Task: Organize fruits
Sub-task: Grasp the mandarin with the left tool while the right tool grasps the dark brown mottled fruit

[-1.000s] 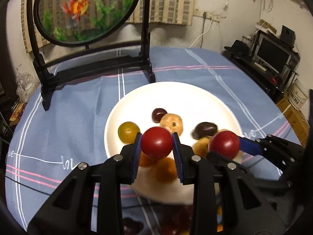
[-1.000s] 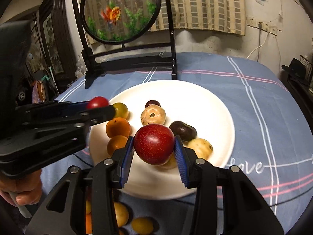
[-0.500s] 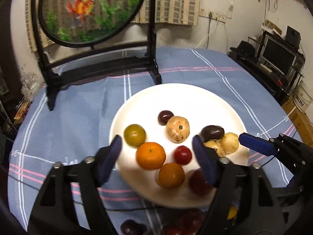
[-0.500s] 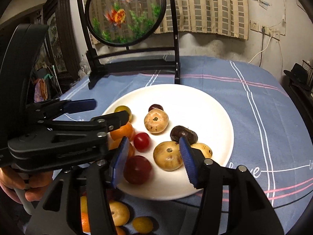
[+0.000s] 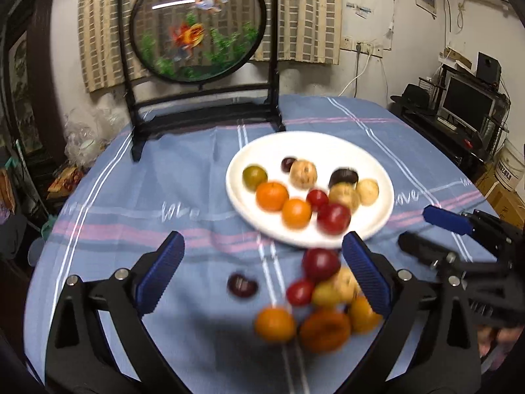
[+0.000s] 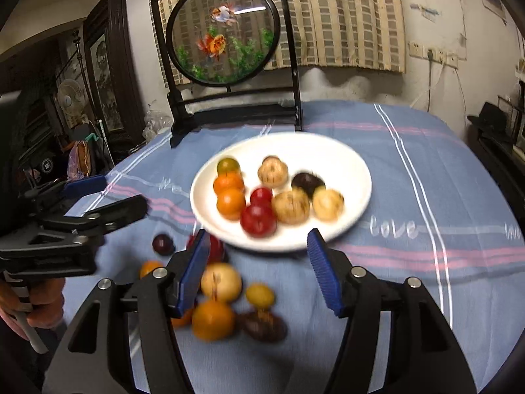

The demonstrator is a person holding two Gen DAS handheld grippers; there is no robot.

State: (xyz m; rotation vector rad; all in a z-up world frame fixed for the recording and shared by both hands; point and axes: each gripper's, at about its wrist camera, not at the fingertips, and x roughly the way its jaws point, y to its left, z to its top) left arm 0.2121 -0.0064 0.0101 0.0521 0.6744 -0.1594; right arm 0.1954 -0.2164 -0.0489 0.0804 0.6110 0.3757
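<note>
- Left wrist view: the left gripper [image 5: 261, 272] stands spread wide, holding nothing; its jaws have just been opening, with only loose fruit on the blue cloth [image 5: 131, 197] between them.
- The right gripper [image 6: 259, 262] is about half open and bare; its jaws have just been opening too.
- A second ago each clamped a red fruit; both now lie on the white plate [image 5: 377, 223]: small red fruit [image 5: 317, 198], larger red fruit [image 5: 334, 218].
- An orange [image 6: 213, 320] waits off the plate. It looks round, smooth and apt to roll; grip it across its widest part, gently.

White plate [image 5: 377, 220] on blue tablecloth [image 5: 164, 177] striped pink and white.
</note>
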